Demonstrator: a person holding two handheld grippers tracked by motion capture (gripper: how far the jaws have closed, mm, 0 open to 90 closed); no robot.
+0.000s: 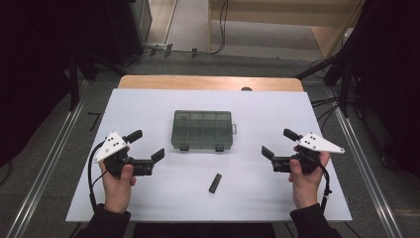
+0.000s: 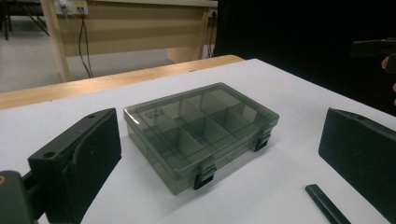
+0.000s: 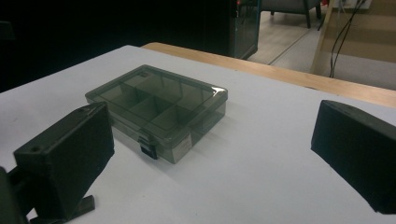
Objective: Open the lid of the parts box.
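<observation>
Both grippers stand wide open and hold nothing. From above, the left gripper and right gripper hover low over the white table, one at each side, each in a hand, jaws pointing inward. Near the front edge, between them, lies a small black bar, slim and flat-sided, on the matte tabletop. Farther back, at the table's middle, sits the box: a shallow rectangular case of smoky clear plastic, lid shut, with two black latches on its near side. The left gripper view shows the box closer, its inner dividers forming compartments, and an end of the bar. The right gripper view shows the box corner-on, with a glossy glint on the lid edge.
</observation>
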